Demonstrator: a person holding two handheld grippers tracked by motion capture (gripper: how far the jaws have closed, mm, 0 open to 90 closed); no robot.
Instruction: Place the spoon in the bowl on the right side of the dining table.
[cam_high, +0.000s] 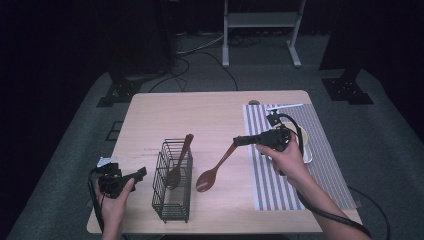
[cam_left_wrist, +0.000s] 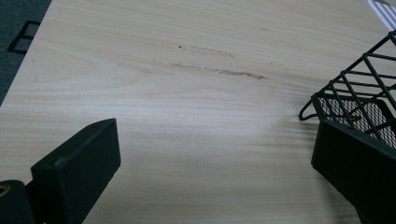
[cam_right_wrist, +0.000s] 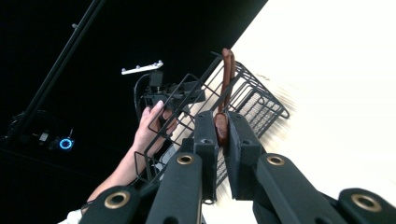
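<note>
Spoons: 2 (cam_high: 212, 172) (cam_high: 178, 163); wire basket (cam_high: 172, 200): 1.

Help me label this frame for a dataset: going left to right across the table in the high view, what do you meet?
Left gripper → wire basket with a wooden spoon standing in it → second wooden spoon, held by its handle → right gripper → striped mat.

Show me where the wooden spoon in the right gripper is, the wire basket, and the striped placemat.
wooden spoon (cam_high: 206, 180): high view, on its bowl.
wire basket (cam_high: 171, 207): high view, on its near wall.
striped placemat (cam_high: 270, 187): high view, on a bare near-left part.
</note>
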